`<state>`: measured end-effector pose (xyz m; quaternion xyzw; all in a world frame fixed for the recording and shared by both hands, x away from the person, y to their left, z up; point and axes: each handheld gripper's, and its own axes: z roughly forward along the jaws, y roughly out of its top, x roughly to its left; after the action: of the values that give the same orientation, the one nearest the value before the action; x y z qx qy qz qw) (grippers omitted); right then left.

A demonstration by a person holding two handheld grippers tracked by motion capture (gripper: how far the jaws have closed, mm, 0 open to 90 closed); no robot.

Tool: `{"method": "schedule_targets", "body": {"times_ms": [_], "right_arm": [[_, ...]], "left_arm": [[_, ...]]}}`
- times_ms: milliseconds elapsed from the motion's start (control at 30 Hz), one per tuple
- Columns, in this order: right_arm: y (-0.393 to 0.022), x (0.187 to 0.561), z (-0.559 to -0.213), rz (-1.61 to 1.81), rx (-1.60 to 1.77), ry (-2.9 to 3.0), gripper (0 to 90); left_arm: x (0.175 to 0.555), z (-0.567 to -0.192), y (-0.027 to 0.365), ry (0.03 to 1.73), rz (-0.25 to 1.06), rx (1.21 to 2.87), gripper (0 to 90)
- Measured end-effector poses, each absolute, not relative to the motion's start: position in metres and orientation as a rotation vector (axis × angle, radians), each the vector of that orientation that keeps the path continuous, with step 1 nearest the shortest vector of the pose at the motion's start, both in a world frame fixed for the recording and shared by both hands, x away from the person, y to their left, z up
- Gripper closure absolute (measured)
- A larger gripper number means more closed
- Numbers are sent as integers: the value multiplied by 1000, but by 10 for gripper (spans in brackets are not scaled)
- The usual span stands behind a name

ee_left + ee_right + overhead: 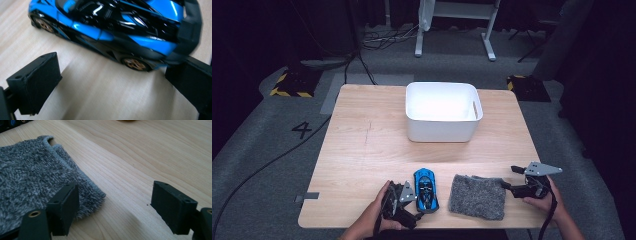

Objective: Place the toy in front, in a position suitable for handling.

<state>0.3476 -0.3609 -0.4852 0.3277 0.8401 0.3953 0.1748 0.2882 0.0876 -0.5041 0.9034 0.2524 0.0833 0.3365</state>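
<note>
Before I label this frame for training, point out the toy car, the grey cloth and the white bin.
Car [426, 189], high view, on its roof.
Cloth [477, 197], high view, middle of its fuzzy top.
Bin [439, 131], high view, on its front wall.

A single legible mark: the numeral "4", set in dark figures on the grey floor to the left of the wooden table, as seen in the high view. Nothing can be read on the blue toy car, the grey cloth or the white bin. The yellow-and-black hazard stripes on the dark floor plate carry no lettering.
</note>
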Motion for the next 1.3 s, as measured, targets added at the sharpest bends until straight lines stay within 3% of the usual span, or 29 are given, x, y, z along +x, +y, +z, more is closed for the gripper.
{"method": "schedule_targets", "body": {"times_ms": [200, 433, 900, 1100, 1300], "right_arm": [[-360, 347, -487, 1095, 911, 2385, 234], [-360, 347, -487, 1106, 903, 2386, 241], [-353, 342, -482, 1117, 864, 2378, 267], [-340, 336, -469, 1206, 832, 2393, 340], [-299, 327, -466, 1176, 680, 2470, 446]], "left_arm": [[303, -503, 89, 682, 277, 2345, 4], [311, -504, 102, 721, 257, 2339, 4], [335, -503, 133, 924, 313, 2296, 14], [357, -504, 137, 974, 336, 2258, 12], [373, -504, 126, 980, 340, 2255, 12]]}}
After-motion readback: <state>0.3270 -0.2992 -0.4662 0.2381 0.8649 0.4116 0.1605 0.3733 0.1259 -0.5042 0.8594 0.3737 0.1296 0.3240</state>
